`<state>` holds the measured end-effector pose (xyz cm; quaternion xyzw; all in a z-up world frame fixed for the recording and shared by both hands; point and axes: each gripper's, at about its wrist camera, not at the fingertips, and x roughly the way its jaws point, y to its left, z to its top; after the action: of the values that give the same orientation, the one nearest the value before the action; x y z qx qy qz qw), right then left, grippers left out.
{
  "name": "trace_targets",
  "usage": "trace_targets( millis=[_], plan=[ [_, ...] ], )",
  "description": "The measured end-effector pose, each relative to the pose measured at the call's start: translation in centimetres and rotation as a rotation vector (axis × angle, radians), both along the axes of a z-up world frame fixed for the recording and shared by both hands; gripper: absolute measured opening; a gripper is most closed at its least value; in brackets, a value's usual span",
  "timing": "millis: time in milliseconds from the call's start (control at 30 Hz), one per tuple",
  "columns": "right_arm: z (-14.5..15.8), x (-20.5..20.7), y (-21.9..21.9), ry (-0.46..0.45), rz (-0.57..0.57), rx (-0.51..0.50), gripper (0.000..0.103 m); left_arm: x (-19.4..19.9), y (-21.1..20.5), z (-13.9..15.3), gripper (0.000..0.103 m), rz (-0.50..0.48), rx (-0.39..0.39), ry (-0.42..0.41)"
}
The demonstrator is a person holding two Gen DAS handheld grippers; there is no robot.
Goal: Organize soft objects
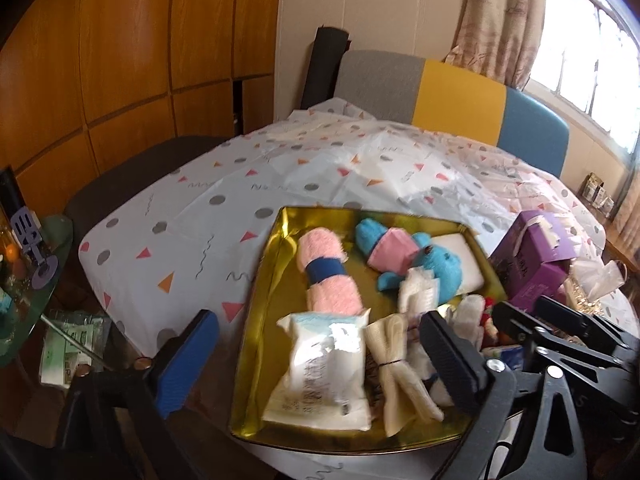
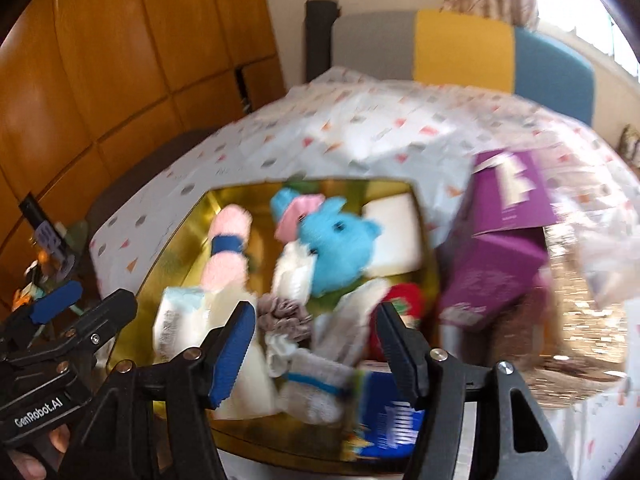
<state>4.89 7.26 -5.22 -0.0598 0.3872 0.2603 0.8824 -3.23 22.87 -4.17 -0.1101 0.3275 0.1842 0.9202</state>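
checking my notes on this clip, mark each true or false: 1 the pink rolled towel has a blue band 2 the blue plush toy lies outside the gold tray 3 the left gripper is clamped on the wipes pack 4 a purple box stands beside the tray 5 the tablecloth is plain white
1. True: the pink rolled towel has a blue band around its middle.
2. False: the blue plush toy lies inside the gold tray.
3. False: the left gripper is open, and the wipes pack lies in the tray.
4. True: the purple box stands beside the tray's right side.
5. False: the tablecloth has coloured triangles, grey dots and squiggles.
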Motion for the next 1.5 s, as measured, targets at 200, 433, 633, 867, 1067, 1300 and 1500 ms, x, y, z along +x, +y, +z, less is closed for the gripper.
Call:
trace_targets(
  millis=[200,433,633,867,1067,1300,1500],
  plan=[
    [1.2,-0.6,-3.3,-0.073,-0.130,-0.011,0.063,0.0,-2.3,0.7,0.103,-0.030,0.035,-0.020],
    [1.0,-1.3,-5.1,-0.099,-0.157,-0.038,0.063,0.0,-4.3,0.9,0.103,-0.046,0.074,-0.018],
    [0.6,-1.4,-5.5,-0.095,-0.167,-0.033,0.063,-0.1,-5.1,1.0,0.103,-0.045,0.099,-0.021],
    [0.7,-1.5,-5.7,-0.096,-0.167,-0.023,0.063,0.0,-5.2,0.9,0.103,-0.038,0.099,-0.012],
    [0.8,-1.5,-5.7,-0.097,-0.164,-0.021,0.063,-0.1,-5.3,0.9,0.103,-0.033,0.100,-0.008],
    [0.8,-1.6,-5.7,-0.095,-0.166,-0.019,0.063,-0.2,-5.1,0.9,0.103,-0.029,0.097,-0.010],
    [0.8,-1.6,-5.7,-0.094,-0.165,-0.019,0.063,-0.3,-5.1,0.8,0.103,-0.027,0.101,-0.006]
  ],
)
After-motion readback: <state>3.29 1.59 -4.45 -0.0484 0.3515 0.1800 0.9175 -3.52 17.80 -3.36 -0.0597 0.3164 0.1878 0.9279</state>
